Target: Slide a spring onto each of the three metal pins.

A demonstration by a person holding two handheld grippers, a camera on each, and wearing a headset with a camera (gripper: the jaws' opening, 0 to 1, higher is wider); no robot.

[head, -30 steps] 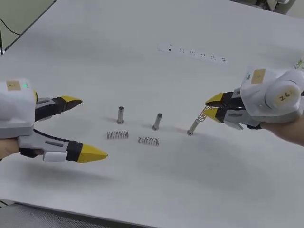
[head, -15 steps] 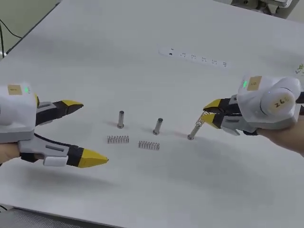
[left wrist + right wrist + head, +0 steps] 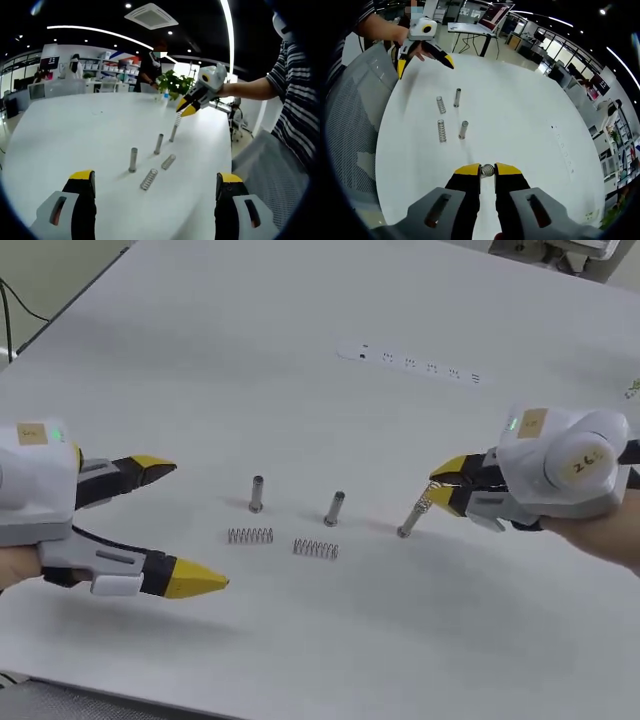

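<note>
Pins (image 3: 257,494): three. Loose springs (image 3: 249,535): two; third spring (image 3: 424,502) pinched in right claw (image 3: 437,485). Left claw (image 3: 196,525) gapes wide.

There are three metal pins on the one white table (image 3: 300,660): a left pin (image 3: 257,493), a middle pin (image 3: 335,508) and a right pin (image 3: 409,521). The springs also number three: a left spring (image 3: 249,535) and a second spring (image 3: 315,549) lie loose, and a third spring (image 3: 427,501) is on the right pin. There are two grippers, the left gripper (image 3: 196,525) and the right gripper (image 3: 436,490), and one power strip (image 3: 420,364). The left gripper view has two background figures, one person (image 3: 75,65) and another person (image 3: 151,72).
</note>
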